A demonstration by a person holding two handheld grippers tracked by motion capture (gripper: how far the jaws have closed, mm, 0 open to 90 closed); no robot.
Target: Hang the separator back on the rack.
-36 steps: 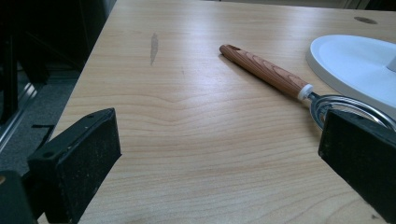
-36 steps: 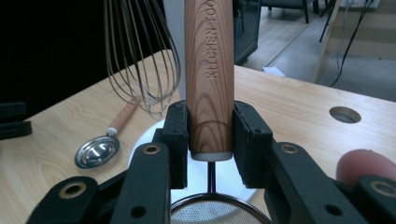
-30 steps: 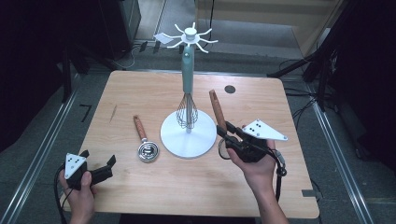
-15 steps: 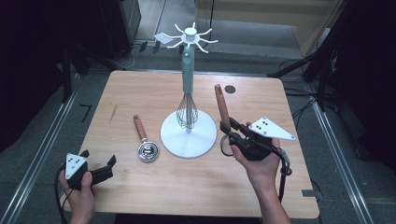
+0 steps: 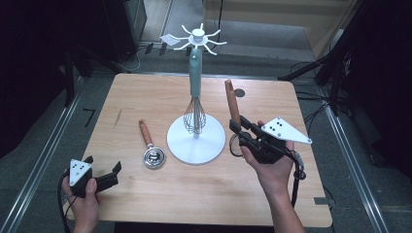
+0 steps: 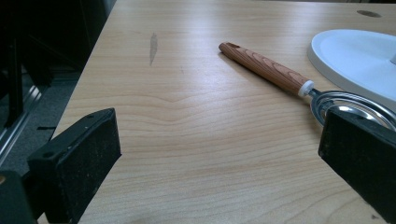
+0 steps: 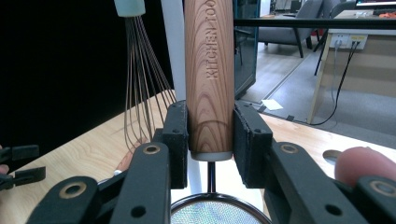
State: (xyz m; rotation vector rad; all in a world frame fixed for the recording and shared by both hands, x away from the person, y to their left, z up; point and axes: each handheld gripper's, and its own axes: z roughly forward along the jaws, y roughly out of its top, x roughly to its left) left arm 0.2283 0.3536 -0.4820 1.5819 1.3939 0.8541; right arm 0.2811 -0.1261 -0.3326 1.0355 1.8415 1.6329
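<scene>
A light wooden worktop [image 5: 145,199] fills the middle of the high view. The round white base of a utensil stand [image 5: 196,141] sits at its centre. Just left of the base lies a wooden-handled strainer [image 5: 149,145], handle pointing to the far edge. A dark round hole [image 5: 239,92] shows toward the upper right.
</scene>
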